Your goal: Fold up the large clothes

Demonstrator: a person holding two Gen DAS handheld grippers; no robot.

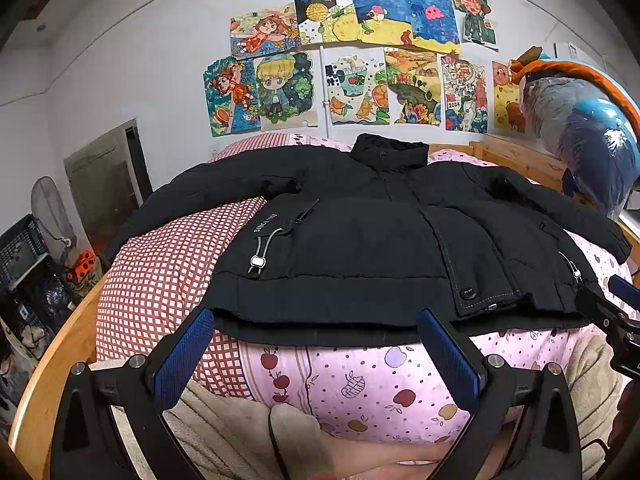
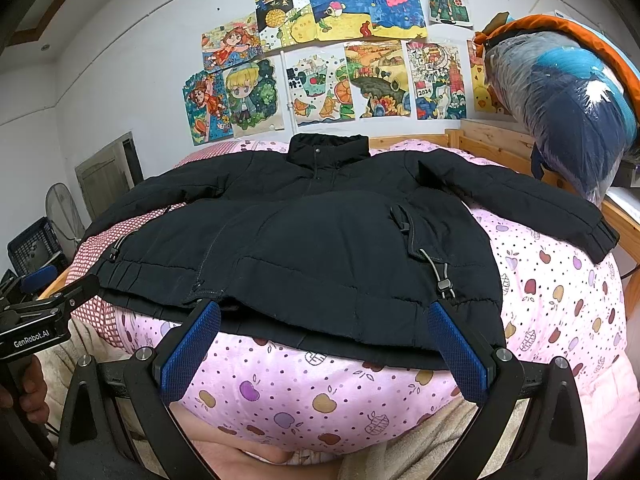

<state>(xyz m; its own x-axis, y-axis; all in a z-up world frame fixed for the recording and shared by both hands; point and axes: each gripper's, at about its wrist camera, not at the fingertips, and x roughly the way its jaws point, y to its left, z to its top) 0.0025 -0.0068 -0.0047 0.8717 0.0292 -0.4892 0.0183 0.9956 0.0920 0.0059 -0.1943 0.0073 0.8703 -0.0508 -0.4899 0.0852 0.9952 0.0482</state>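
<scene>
A large black padded jacket [image 1: 360, 240] lies face up on the bed, collar toward the wall, both sleeves spread out to the sides. It also shows in the right wrist view [image 2: 320, 248]. My left gripper [image 1: 316, 320] is open and empty, its blue-padded fingers just at the jacket's near hem, left of the front placket. My right gripper [image 2: 324, 312] is open and empty at the near hem on the jacket's right half, its right finger beside a drawcord toggle [image 2: 442, 280]. The right gripper shows at the right edge of the left wrist view [image 1: 612, 312].
The bed has a pink apple-print quilt [image 1: 360, 384] and a red checked cover [image 1: 160, 280], with a wooden frame [image 1: 52, 364]. A plastic-wrapped bundle [image 2: 568, 112] sits at the far right. A fan [image 1: 52, 216] and crates [image 1: 20, 248] stand on the left. Drawings cover the wall.
</scene>
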